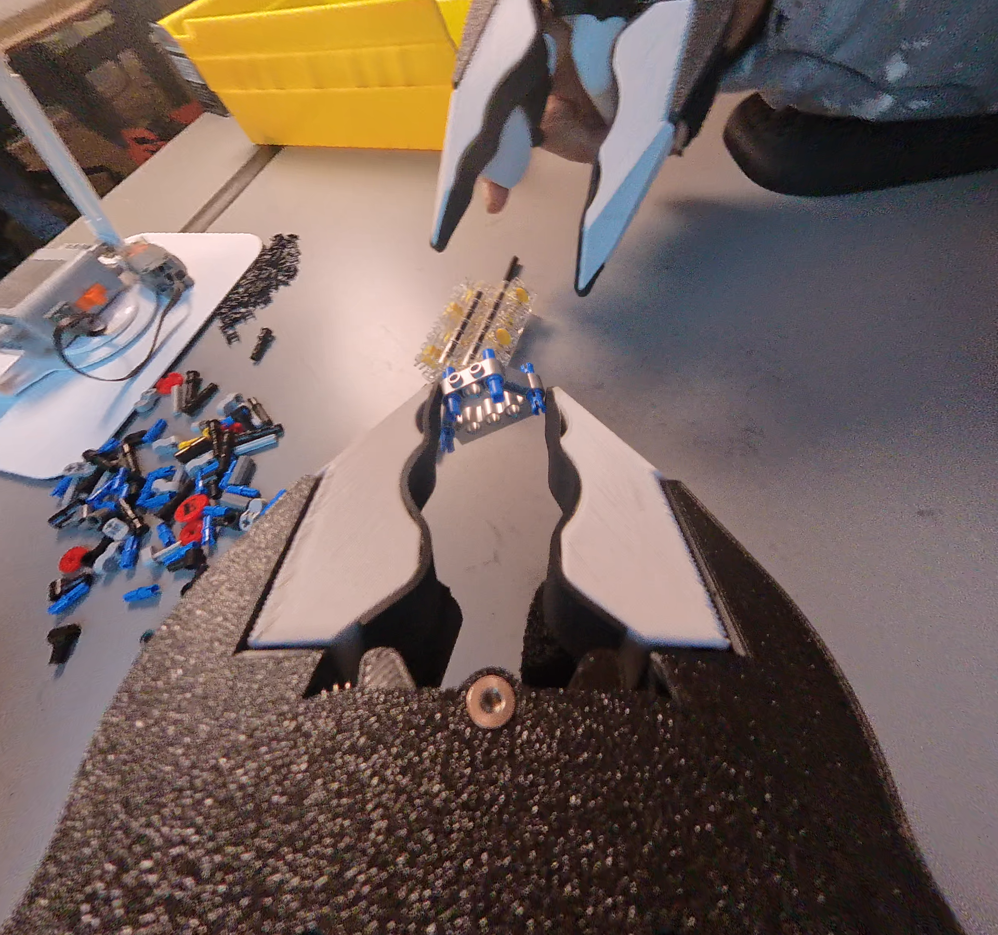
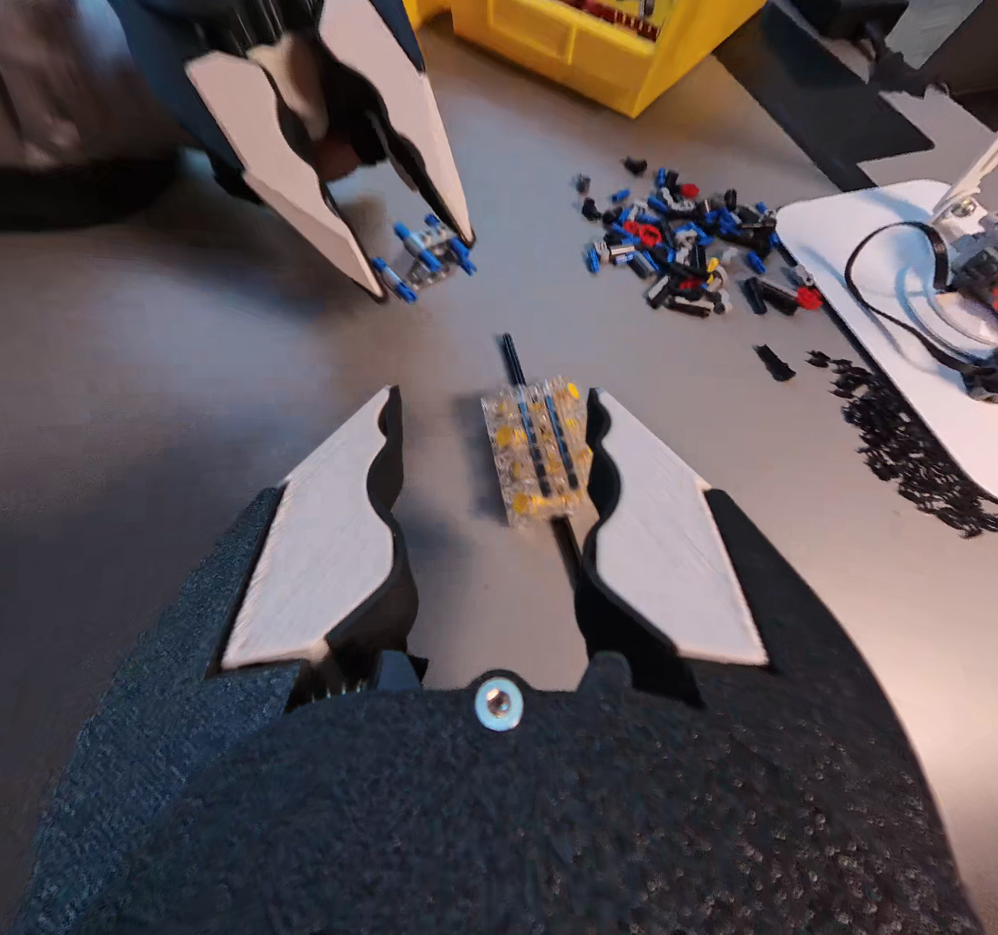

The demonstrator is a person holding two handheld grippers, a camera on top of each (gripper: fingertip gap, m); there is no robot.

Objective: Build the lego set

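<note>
yellow bin (image 2: 605, 39) holds dark parts

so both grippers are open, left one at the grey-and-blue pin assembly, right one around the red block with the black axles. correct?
Nearly. The block is clear with yellow parts inside, not red, as the right wrist view shows. Otherwise correct: left gripper open at the grey-and-blue assembly, right gripper open around the block.

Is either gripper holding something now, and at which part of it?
Nothing is held. The left gripper stands open around the grey-and-blue assembly; the right gripper is open beside the clear block.
</note>
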